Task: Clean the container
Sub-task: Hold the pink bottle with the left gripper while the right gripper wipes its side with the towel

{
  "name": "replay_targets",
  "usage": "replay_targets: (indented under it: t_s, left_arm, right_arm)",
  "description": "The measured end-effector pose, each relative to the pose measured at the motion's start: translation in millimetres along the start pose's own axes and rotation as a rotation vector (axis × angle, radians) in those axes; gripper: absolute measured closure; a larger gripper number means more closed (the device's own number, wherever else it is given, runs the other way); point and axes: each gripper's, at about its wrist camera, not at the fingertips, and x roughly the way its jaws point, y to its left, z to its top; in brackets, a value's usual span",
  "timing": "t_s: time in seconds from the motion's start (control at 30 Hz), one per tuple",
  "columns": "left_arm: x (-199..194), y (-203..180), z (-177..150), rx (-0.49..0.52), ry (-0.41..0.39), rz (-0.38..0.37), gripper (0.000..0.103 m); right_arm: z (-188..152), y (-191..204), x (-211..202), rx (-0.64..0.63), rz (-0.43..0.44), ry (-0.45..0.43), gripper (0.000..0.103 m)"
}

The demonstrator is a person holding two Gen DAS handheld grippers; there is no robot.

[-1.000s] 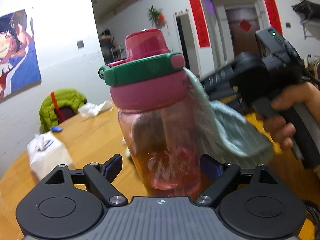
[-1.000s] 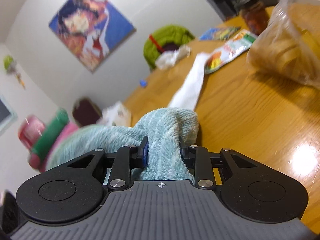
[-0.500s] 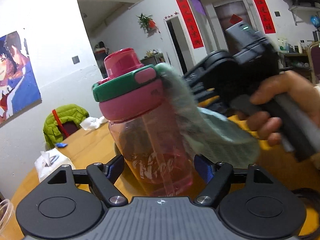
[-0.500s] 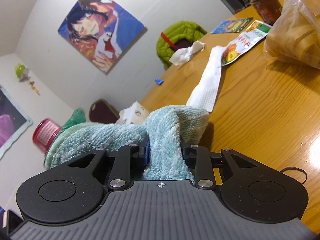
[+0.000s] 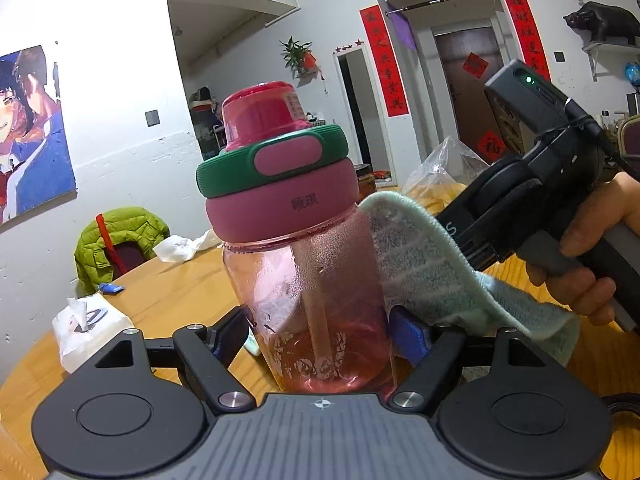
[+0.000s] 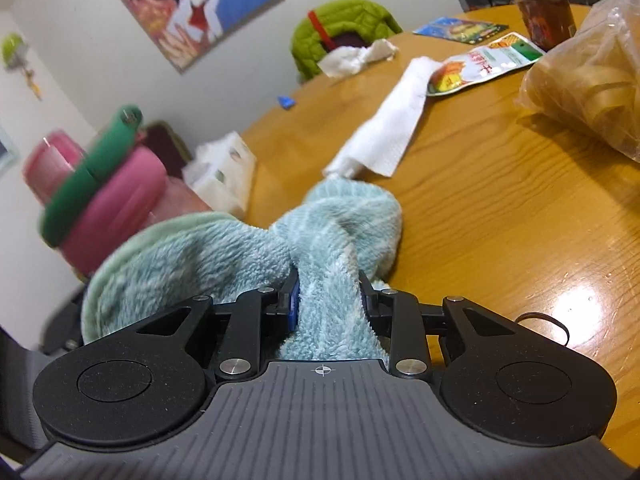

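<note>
A pink see-through bottle (image 5: 304, 280) with a pink and green lid stands tilted between the fingers of my left gripper (image 5: 320, 332). The pads touch both its sides low down while the jaws are opening slightly. My right gripper (image 6: 326, 300) is shut on a bunched light-blue towel (image 6: 332, 232). In the left wrist view the towel (image 5: 420, 264) lies against the bottle's right side just under the lid, with a person's hand (image 5: 588, 256) on the right gripper's handle. In the right wrist view the bottle (image 6: 116, 208) shows at the left, behind the towel.
On the round wooden table (image 6: 500, 200) lie a tissue pack (image 5: 92, 332), a white paper towel (image 6: 384, 136), a snack pouch (image 6: 484, 64), a jar (image 6: 544, 4) and a filled plastic bag (image 6: 592, 84). A green jacket (image 5: 120, 236) hangs on a chair at the table's far edge.
My left jaws have closed in onto the bottle's sides. The right gripper has shifted the towel along the bottle's right side, from the lid down to just below it.
</note>
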Motion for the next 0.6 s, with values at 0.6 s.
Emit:
replay_targets:
  t_s: [0.6]
  left_arm:
    - [5.7,8.9,-3.8,0.002,-0.006,-0.005,0.028]
  right_arm:
    - [-0.3,-18.8,-8.2,0.135,0.110,0.002,0.072]
